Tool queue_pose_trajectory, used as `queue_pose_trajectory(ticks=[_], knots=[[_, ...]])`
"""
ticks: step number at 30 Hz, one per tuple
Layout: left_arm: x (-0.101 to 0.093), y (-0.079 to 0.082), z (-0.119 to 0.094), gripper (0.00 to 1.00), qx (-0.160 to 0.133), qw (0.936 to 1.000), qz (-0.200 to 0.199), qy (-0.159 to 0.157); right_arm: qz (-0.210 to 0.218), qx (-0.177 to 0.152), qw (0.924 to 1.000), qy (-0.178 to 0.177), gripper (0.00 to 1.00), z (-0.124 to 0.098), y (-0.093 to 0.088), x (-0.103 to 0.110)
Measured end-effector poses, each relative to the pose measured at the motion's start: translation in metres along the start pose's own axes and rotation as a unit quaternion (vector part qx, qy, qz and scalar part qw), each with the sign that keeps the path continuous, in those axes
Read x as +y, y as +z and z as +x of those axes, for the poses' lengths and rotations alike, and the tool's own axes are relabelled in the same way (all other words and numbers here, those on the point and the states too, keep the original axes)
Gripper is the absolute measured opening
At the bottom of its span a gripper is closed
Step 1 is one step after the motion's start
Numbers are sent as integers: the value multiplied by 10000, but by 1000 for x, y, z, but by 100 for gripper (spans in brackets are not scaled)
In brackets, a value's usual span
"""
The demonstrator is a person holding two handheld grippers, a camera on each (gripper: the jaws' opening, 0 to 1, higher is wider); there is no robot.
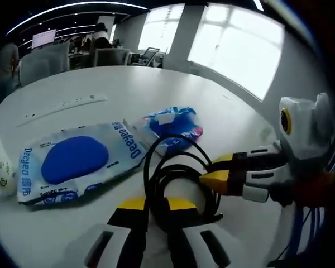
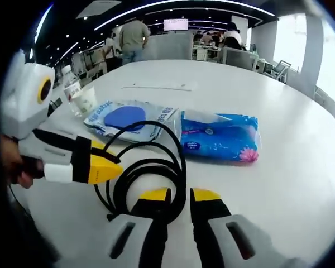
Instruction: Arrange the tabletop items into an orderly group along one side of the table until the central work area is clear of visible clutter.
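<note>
Right gripper view: both tongs pinch the glossy looped black cable.

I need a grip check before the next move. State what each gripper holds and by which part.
Both grippers close on the coiled black cable. The left gripper pinches the loops on one side of the coil, the right gripper the loops on the other.

People stand by chairs beyond the table; bright windows.

Glossy plastic wipes packs, smooth rubbery black cable, matt white table.
</note>
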State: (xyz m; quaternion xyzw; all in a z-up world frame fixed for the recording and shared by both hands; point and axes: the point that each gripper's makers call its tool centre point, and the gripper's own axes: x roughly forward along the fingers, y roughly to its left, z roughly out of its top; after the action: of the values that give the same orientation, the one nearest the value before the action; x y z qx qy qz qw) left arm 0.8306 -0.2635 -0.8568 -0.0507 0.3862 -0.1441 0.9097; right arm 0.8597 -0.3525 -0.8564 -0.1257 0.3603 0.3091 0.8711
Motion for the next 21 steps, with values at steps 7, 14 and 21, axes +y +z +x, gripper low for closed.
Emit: queue_pose_trajectory(ticks=[7,14,21], knots=[[-3,4,-8,20,-50,9998,147,-99,72,-264,9995,141,30,-11,8,3],[-5,18,-27,26,-342,9986,358,-202,73,-595,9974,390,49,-25,22,8],[4,26,-61,33,-656,9968,435,-161,-162,-817,9953,496,63,-45,37,6]])
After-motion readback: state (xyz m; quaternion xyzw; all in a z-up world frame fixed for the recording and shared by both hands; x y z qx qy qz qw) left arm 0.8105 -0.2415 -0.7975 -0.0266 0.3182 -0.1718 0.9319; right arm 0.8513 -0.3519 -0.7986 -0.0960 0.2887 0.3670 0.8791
